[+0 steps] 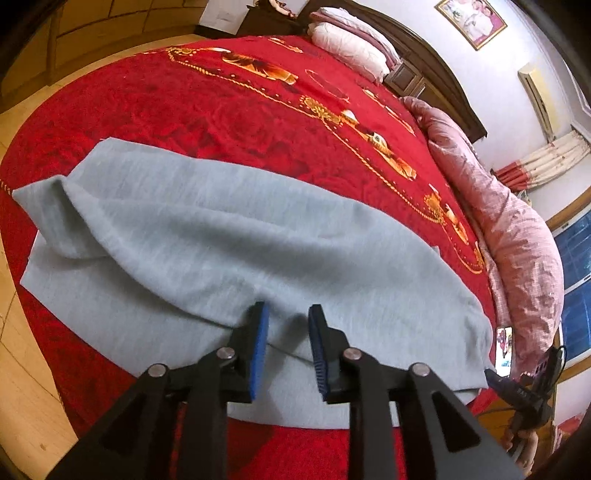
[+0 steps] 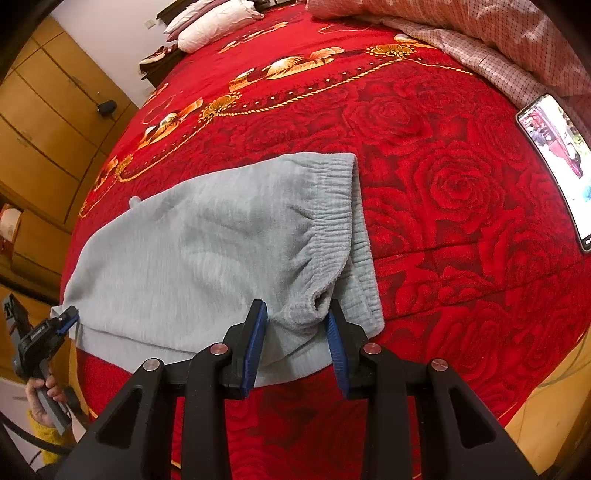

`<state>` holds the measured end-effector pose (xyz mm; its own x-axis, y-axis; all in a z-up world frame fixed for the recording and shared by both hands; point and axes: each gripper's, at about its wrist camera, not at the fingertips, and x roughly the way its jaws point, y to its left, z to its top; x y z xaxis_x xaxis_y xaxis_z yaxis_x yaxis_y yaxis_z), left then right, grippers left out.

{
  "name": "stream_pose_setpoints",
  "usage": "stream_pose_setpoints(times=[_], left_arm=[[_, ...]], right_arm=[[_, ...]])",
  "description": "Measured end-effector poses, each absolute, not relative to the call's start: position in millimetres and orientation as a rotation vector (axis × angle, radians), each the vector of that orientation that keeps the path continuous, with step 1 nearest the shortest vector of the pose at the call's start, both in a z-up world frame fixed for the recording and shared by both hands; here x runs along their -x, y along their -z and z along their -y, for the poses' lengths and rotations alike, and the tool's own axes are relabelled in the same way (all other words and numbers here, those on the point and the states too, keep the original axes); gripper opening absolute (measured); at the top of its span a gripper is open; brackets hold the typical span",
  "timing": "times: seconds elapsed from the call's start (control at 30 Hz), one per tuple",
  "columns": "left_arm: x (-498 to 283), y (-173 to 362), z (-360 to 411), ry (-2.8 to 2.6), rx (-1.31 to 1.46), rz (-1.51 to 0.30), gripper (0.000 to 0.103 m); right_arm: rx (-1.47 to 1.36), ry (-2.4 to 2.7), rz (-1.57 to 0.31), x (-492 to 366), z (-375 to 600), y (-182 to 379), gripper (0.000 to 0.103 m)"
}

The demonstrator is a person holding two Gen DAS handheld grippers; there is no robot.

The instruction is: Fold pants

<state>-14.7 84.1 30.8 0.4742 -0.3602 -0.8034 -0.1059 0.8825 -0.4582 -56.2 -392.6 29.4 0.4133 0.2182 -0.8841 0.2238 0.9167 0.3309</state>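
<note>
Bed [image 2: 461, 192] with red rose-pattern cover carries the grey pants [image 1: 229, 236], folded lengthwise, near its front edge. Phone [image 2: 554, 162] lies well apart beside a pink quilt [image 1: 517, 236]. Left gripper [image 1: 286, 350] and right gripper [image 2: 297, 347]: fingers spread apart over the fabric edge, gripping nothing.

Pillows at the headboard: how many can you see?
2 white pillows, stacked at the headboard end of the red bedspread; more may be hidden behind them.
</note>
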Motion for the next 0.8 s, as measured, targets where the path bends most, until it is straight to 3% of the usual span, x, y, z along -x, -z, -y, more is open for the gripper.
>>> stream_pose_setpoints(times=[0.17,0.43,0.47,0.53,0.57,0.6,0.7,0.8], left_arm=[[25,-31,-86,0.138,0.513,-1.121,0.044],[9,-23,-91,0.128,0.598,-1.072,0.043],[9,-23,-91,0.128,0.598,-1.066,0.042],[8,-24,-91,0.114,0.569,-1.06,0.03],[9,-24,-92,0.102,0.554,-1.059,0.018],[9,-23,-93,0.102,0.562,-1.06,0.013],[15,-24,-99,0.126,0.627,-1.047,0.006],[23,-37,-93,0.148,0.578,-1.022,0.005]], right_arm=[[-0.445,-0.001,-1.15,59,394,-30,0.034],[-0.447,-0.002,-1.146,58,393,-28,0.034],[-0.449,-0.004,-1.145,58,394,-28,0.034],[-0.451,-0.006,-1.144,58,395,-28,0.034],[-0.453,-0.007,-1.142,58,395,-28,0.034],[-0.454,-0.008,-1.138,59,395,-29,0.034],[-0.462,-0.01,-1.116,60,395,-33,0.032],[-0.475,-0.01,-1.091,61,399,-39,0.018]])
